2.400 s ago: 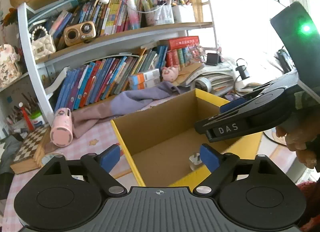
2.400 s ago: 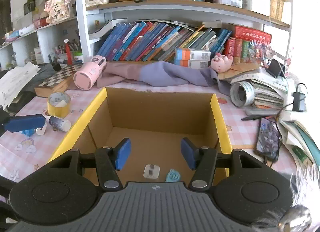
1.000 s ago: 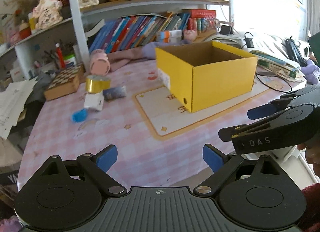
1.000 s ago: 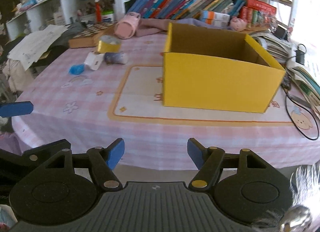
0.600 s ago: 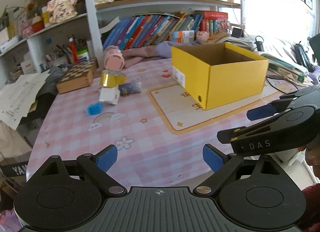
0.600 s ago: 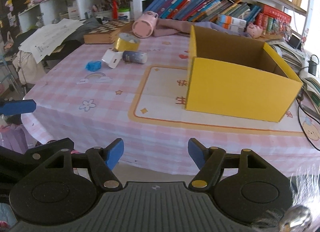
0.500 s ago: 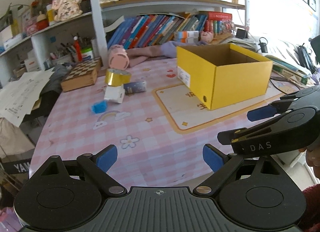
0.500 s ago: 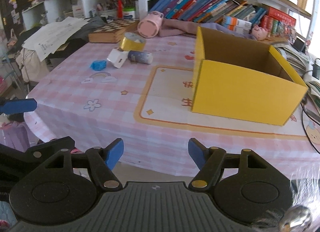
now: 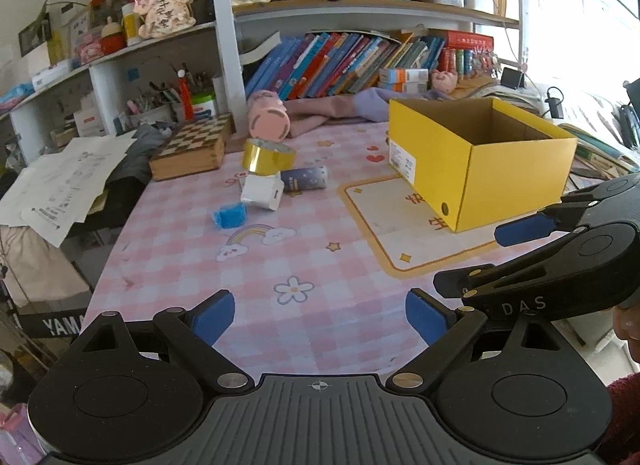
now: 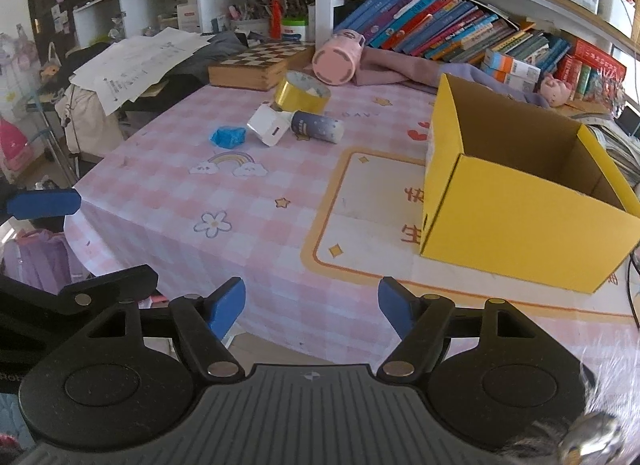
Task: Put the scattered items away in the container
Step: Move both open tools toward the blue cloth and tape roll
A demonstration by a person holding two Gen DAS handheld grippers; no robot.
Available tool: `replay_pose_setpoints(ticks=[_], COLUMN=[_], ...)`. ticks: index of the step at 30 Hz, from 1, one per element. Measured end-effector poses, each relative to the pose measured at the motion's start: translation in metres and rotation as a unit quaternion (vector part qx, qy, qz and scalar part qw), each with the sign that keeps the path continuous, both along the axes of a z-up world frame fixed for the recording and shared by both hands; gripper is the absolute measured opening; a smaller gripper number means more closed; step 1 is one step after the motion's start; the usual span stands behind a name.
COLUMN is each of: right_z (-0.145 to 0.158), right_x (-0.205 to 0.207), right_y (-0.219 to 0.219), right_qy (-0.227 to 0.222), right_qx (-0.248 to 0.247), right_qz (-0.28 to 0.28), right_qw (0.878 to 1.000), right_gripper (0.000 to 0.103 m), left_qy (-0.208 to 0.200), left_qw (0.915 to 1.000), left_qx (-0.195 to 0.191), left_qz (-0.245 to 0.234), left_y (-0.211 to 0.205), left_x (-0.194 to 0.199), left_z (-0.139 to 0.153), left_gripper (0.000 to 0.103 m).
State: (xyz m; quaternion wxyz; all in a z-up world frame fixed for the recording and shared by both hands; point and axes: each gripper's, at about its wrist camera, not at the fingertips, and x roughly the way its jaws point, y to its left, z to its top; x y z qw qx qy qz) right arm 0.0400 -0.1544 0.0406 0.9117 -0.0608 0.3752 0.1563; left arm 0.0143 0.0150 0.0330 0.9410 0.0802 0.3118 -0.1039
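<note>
Tabletop (image 9: 320,305): covered by a pink checked cloth with a cream mat; it carries the container and the loose items.
Yellow box (image 9: 516,181): open-topped cardboard container standing on the mat, right of the loose items and well apart from them. Only its brown inner walls show from this low angle; the floor and any contents are hidden. In the earlier overhead views a white plug and a small blue item lay on its floor.
Chessboard case (image 9: 192,149): closed, at the far left edge of the tabletop.
Pink cup (image 9: 267,121): on its side near the shelf upright, its inside not visible.
Gold tape roll (image 9: 267,157): just behind the white block.
White block (image 9: 262,193): touching or nearly touching the tape roll.
Dark tube (image 9: 304,180): lying on its side just right of the white block.
Blue item (image 9: 229,216): small and crumpled, alone to the left of the block.
Left tool (image 9: 318,315): jaws wide apart, nothing between them, at the near table edge.
Right tool (image 10: 312,307): jaws opening, nothing between them, also at the near edge.
Change: both tools, earlier above the box interior, now view it from farther back and to its left.
</note>
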Motion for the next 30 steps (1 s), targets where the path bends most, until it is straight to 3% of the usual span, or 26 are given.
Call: replay_pose_setpoints(ticks=[15, 30], right_z=[0.017, 0.017], right_x=[0.06, 0.128], right_y=[0.025, 0.035], right_qy=[-0.036, -0.037], right_qx=[0.004, -0.02], right_qz=[0.045, 0.063], right_qw=[0.998, 0.997], right_gripper=[0.072, 0.072], left_qy=[-0.033, -0.019], left_qw=[0.9983, 0.9974], left_qx=[0.013, -0.011], left_qz=[0.046, 0.069], left_y=[0.015, 0.013], left_x=[0.041, 0.092], left_z=[0.012, -0.004], left_gripper=[0.095, 0.095])
